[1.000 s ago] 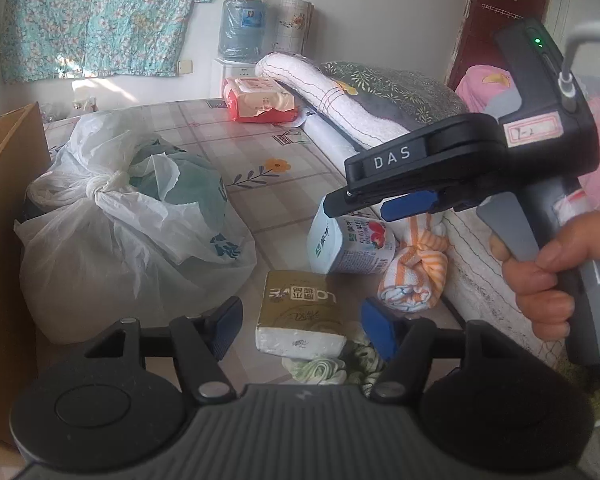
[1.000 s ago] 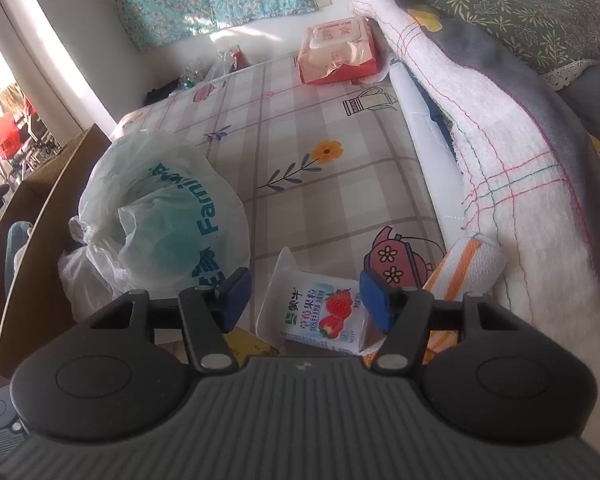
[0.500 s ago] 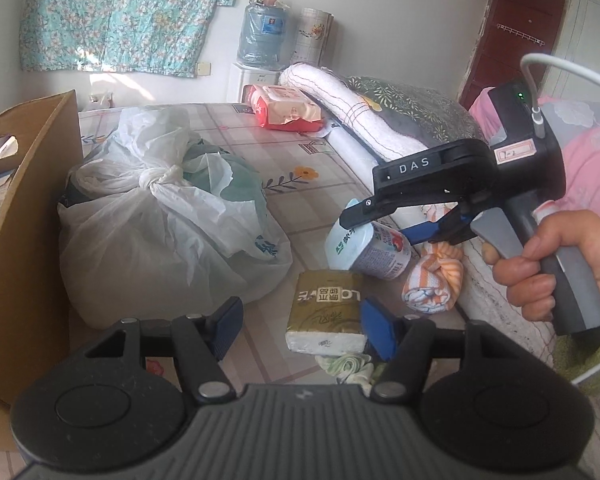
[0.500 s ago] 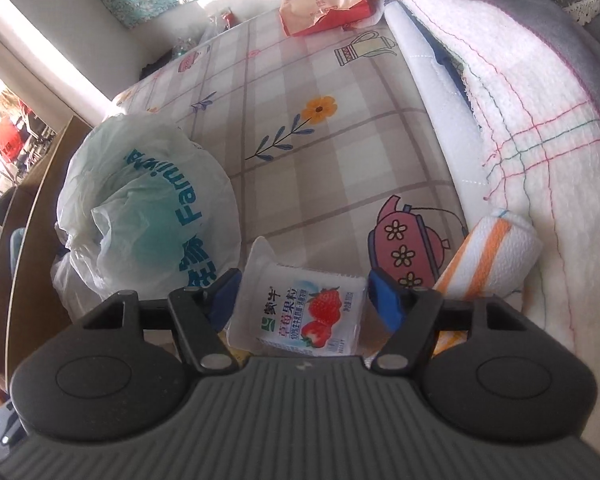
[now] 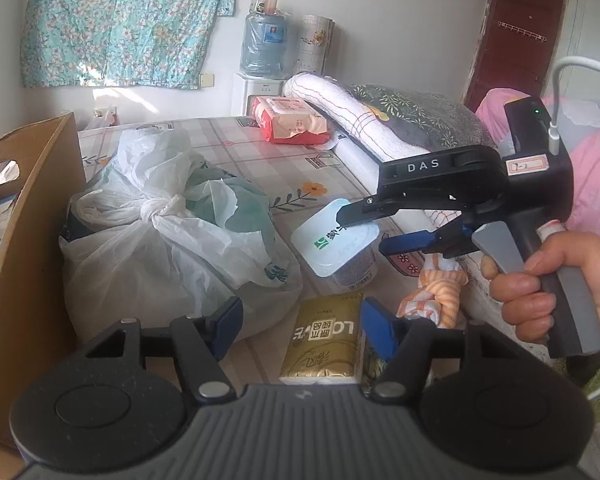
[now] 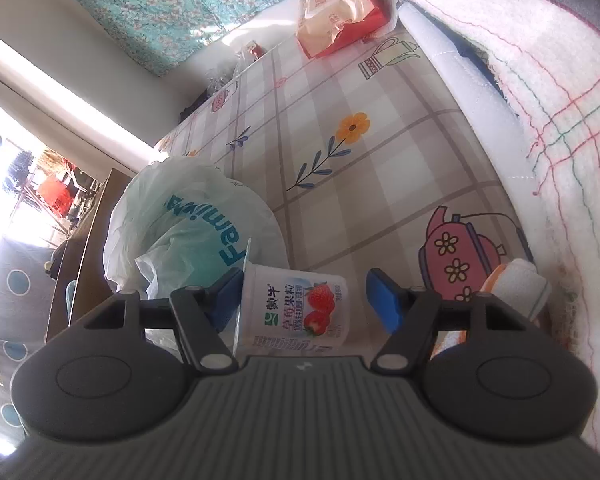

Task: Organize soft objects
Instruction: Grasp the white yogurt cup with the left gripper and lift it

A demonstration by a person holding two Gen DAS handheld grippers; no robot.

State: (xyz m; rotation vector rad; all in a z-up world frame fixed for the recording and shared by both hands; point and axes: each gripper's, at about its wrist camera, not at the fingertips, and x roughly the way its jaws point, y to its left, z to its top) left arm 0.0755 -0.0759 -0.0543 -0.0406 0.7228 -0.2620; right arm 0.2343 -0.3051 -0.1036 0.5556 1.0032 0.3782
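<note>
Progress on the sorting looks early: nearly every item lies loose on the checked cloth of the bed, and nothing soft can be seen inside the cardboard box at the left edge.

Right gripper straddles the yoghurt cup, which lies on its side. Its jaws are closing; the left pad meets the cup's lid end while the right pad stands clear, so no grip is made yet. A person's hand holds this tool by its handle.

Left gripper hangs spread over the gold tissue pack, pads apart from it on both sides, holding nothing.

Count of items in view:
- one yoghurt cup;
- one gold tissue pack;
- one knotted orange-striped cloth, just beside the cup;
- one tied white plastic bag, with a second teal-printed bag against it;
- one red wipes pack at the far end;
- one rolled white blanket along the right side.

Judgement: the cup is the step in hand; the cloth, tissue pack and bags remain unsorted.
</note>
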